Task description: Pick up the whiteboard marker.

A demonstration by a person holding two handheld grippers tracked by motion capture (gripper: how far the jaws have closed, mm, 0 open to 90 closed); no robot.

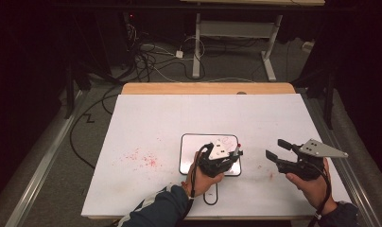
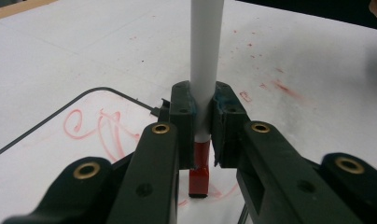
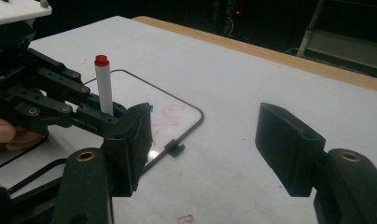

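Near edge, centre: left gripper (image 1: pixel 227 158) clamped on an upright white marker (image 2: pixel 206 65), red tip down, touching the small whiteboard (image 1: pixel 189 142) beside red scribbles (image 2: pixel 100 130). Right of it, well apart: right gripper (image 1: pixel 278 150) held above the table (image 1: pixel 146 118), jaws wide apart, holding nothing. Red specks (image 1: pixel 144 158) left.

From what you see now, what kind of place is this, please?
Probably a lab or recording workshop, not a home. A white-covered table stands under dark surroundings, loose cables run over the floor, and a second desk frame stands behind.
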